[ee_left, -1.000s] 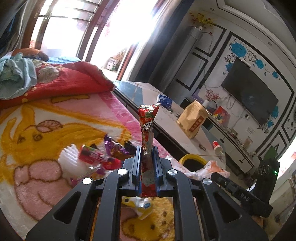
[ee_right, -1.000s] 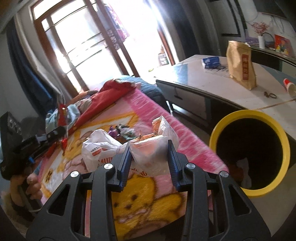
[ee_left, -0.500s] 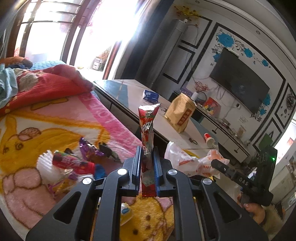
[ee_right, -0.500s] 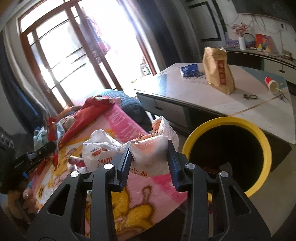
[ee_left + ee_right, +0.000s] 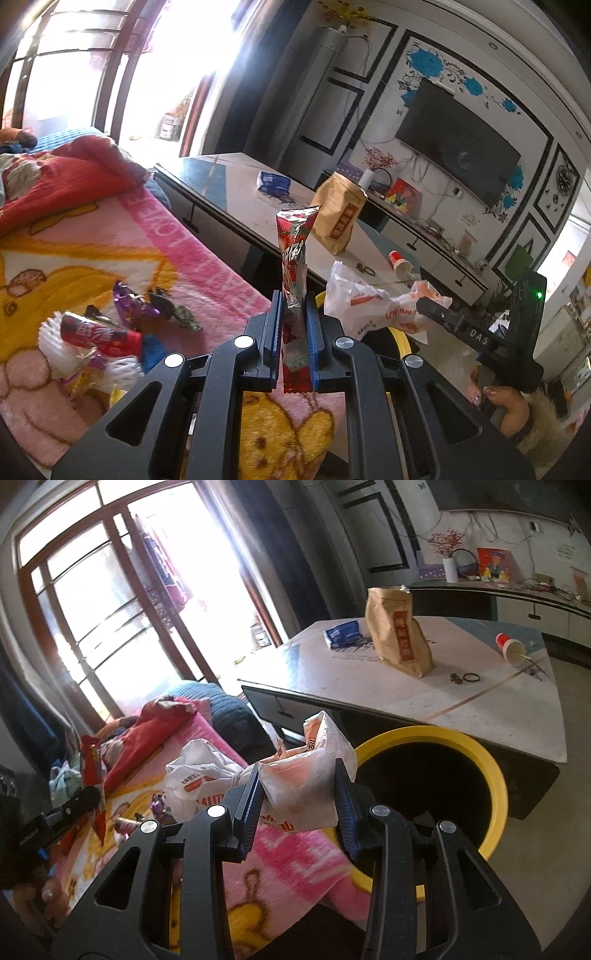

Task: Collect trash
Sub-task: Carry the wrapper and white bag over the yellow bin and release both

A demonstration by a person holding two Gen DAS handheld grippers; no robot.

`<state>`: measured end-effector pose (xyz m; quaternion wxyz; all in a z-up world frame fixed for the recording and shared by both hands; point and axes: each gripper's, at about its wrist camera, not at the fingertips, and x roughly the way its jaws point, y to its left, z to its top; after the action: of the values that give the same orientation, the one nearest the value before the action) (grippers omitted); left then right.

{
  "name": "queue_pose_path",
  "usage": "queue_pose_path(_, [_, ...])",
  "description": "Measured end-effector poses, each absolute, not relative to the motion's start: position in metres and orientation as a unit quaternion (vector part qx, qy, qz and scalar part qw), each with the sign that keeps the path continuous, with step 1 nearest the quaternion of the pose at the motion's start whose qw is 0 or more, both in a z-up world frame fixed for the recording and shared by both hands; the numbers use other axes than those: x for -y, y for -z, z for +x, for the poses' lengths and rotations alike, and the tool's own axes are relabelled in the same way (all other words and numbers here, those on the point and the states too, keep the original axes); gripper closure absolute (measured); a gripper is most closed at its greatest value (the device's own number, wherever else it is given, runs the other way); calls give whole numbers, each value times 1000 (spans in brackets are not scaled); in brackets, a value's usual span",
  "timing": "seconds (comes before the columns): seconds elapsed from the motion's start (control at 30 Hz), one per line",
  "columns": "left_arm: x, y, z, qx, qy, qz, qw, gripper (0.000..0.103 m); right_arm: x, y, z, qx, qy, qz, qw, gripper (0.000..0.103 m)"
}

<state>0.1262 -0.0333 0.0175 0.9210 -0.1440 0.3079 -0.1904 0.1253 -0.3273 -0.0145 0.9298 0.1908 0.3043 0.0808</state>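
My left gripper [image 5: 294, 306] is shut on a long red snack wrapper [image 5: 293, 254] that stands upright between its fingers. My right gripper [image 5: 300, 786] is shut on a crumpled white plastic bag [image 5: 295, 790] with orange print, held at the near left rim of the yellow trash bin [image 5: 495, 771]. The bag also shows in the left wrist view [image 5: 365, 302], with the bin's rim [image 5: 402, 341] partly hidden behind it. More wrappers [image 5: 107, 332] lie on the pink blanket [image 5: 184, 251].
A low white table [image 5: 424, 698] stands behind the bin with a brown paper bag [image 5: 399, 635], a blue packet [image 5: 341, 631] and a tipped red cup [image 5: 509, 646]. A red quilt [image 5: 62, 177] is heaped at the far end of the bed.
Both grippers have moved right, away from the bed. The right gripper has carried the plastic bag closer to the yellow bin. The left still holds the red wrapper.
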Motion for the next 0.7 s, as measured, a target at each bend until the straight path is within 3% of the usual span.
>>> queue_pose_path(0.7, [111,-7,150,-320,265,-99,904,91,385,22,131,-291,5,219,931,73])
